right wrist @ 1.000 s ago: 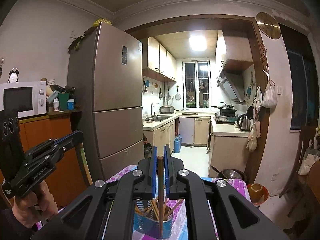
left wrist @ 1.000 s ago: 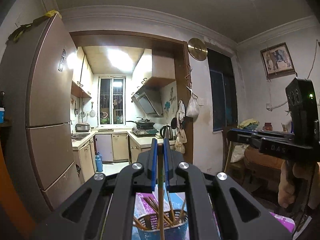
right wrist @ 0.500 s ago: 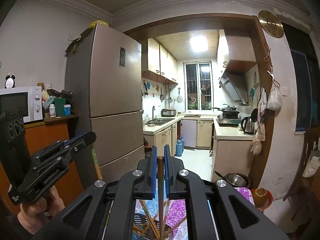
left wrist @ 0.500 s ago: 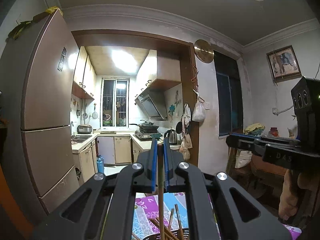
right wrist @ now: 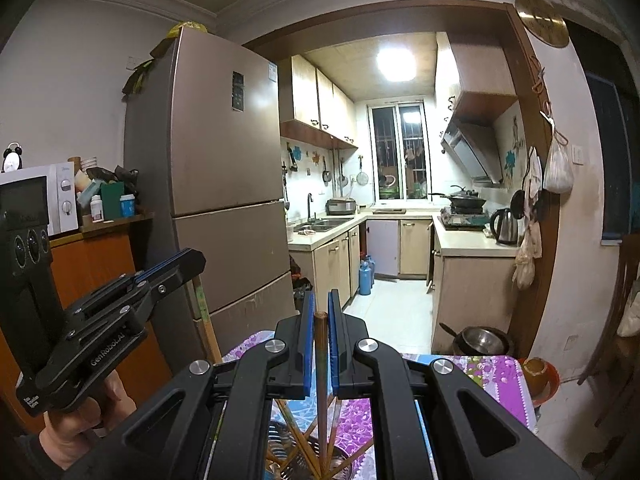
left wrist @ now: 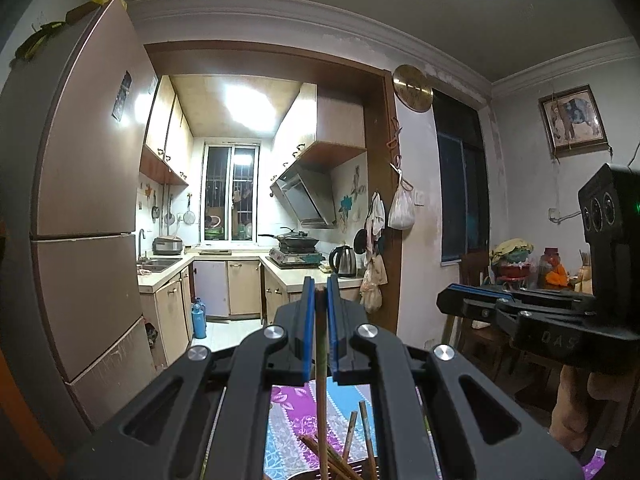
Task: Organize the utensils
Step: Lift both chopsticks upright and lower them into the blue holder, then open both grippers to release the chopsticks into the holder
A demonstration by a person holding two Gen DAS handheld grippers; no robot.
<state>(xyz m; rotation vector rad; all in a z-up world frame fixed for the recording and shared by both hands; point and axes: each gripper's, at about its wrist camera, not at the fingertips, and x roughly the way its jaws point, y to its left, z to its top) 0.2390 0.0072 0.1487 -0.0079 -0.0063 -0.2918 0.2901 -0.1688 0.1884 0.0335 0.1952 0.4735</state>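
Both the left gripper (left wrist: 319, 312) and right gripper (right wrist: 319, 320) have fingers pinched on one chopstick (left wrist: 320, 360) each near its top end, above the holder (right wrist: 308, 460), and they're probably light, stiff, slick wood, so grip firmly.

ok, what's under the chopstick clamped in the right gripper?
Below the brown wooden chopstick held by the right gripper sits a round metal holder with more chopsticks fanned inside, on a purple floral tablecloth. The gripper body hides the holder's base.
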